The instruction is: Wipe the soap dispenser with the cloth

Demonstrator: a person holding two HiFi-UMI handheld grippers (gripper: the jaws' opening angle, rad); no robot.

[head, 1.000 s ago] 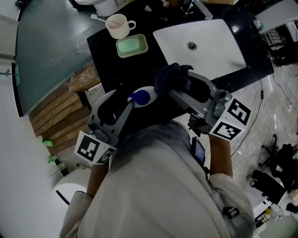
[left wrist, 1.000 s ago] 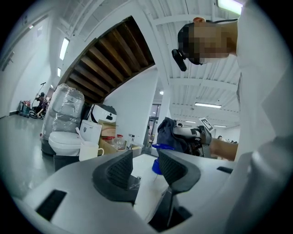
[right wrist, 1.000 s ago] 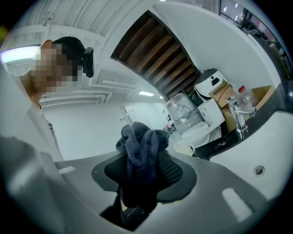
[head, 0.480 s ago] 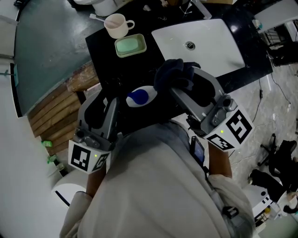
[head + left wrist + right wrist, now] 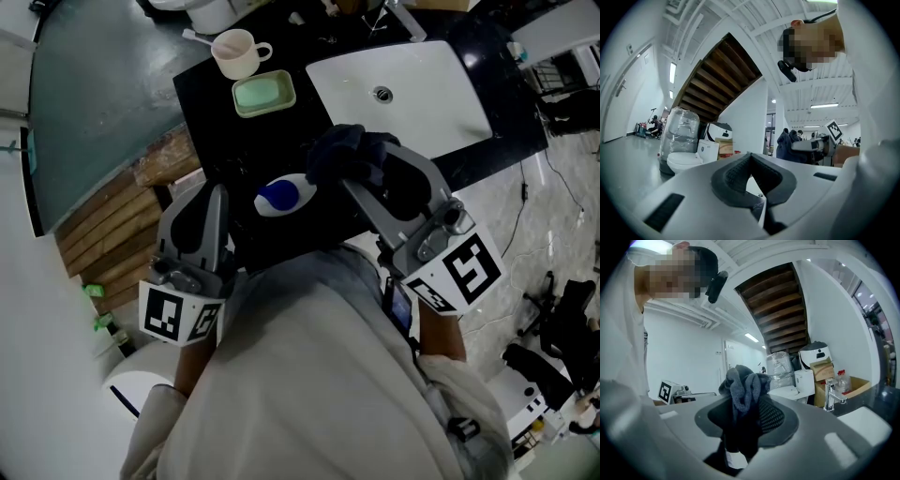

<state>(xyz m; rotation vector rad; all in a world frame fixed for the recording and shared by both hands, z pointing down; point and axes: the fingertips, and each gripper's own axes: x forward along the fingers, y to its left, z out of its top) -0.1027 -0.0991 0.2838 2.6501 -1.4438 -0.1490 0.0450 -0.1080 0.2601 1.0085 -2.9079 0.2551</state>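
Note:
The soap dispenser (image 5: 281, 194), white with a blue top, shows in the head view near the front edge of the black counter (image 5: 220, 131). My left gripper (image 5: 219, 199) (image 5: 750, 161) is just left of it, apart from it, jaws shut with nothing between them. From the right, my right gripper (image 5: 354, 176) (image 5: 745, 401) is shut on a bunched dark grey cloth (image 5: 339, 150) (image 5: 742, 385), which sits just right of and above the dispenser. The dispenser is in neither gripper view. The left gripper view shows the right gripper and cloth (image 5: 787, 143) in the distance.
A pale cup (image 5: 234, 52) and a green soap dish (image 5: 264, 93) stand at the back of the counter, beside a white sink (image 5: 422, 103). A faucet (image 5: 829, 397) shows at the right. A wrapped toilet (image 5: 679, 140), boxes and a staircase lie beyond.
The left gripper's jaws, wide open by the dispenser, have shut on nothing, and it has drawn back to the left. The right gripper has rolled, still holding the cloth.

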